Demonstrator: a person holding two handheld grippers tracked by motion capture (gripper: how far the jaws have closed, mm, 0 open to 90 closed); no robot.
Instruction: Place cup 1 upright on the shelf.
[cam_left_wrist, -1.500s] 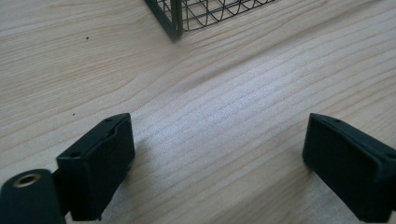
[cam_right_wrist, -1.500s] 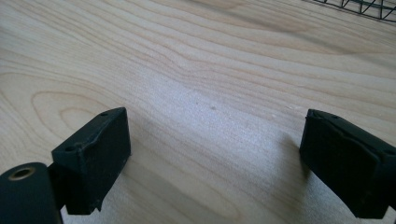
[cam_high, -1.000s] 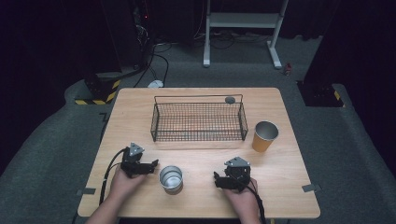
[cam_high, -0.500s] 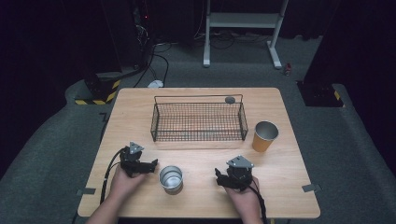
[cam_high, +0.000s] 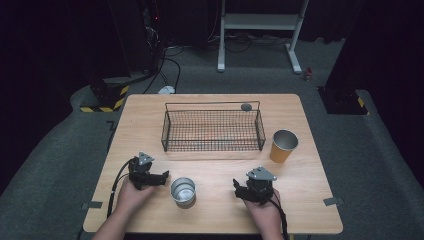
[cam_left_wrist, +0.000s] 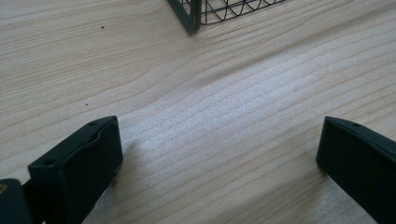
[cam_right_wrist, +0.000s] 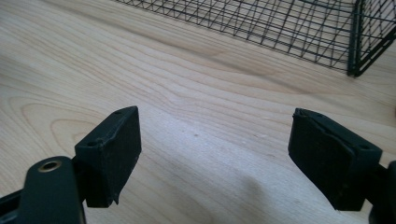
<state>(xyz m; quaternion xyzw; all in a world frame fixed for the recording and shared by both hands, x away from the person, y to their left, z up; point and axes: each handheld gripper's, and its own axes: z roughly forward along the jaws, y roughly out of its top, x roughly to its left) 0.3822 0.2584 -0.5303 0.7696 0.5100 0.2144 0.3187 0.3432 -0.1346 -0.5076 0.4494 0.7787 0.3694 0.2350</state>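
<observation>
Black jaws of the left gripper (cam_high: 162, 177) stand wide apart, having just been opening, with bare wood and nothing else between them in the left gripper view. It rests low over the near left part of the table (cam_high: 150, 115), held in the person's left hand (cam_high: 131, 194), and its tips point toward the silver cup (cam_high: 183, 190) just beside it, close but not touching as far as the high view lets me tell. That cup stands upright on the near middle of the table, mouth up, between the two grippers.

On the other side of the cup, the right gripper (cam_high: 238, 188) sits in the right hand (cam_high: 265, 212), a little farther from the cup than the left one. Its jaws also gape wide, and the right gripper view shows plain tabletop between them.

Farther back, a black wire basket (cam_high: 212, 131) lies across the middle of the table; one of its corners shows at the top of each gripper view. An orange cup (cam_high: 283, 146) with a silvery inside stands upright just off the basket's right end. A small dark round thing (cam_high: 246, 107) lies behind the basket's far right corner.
</observation>
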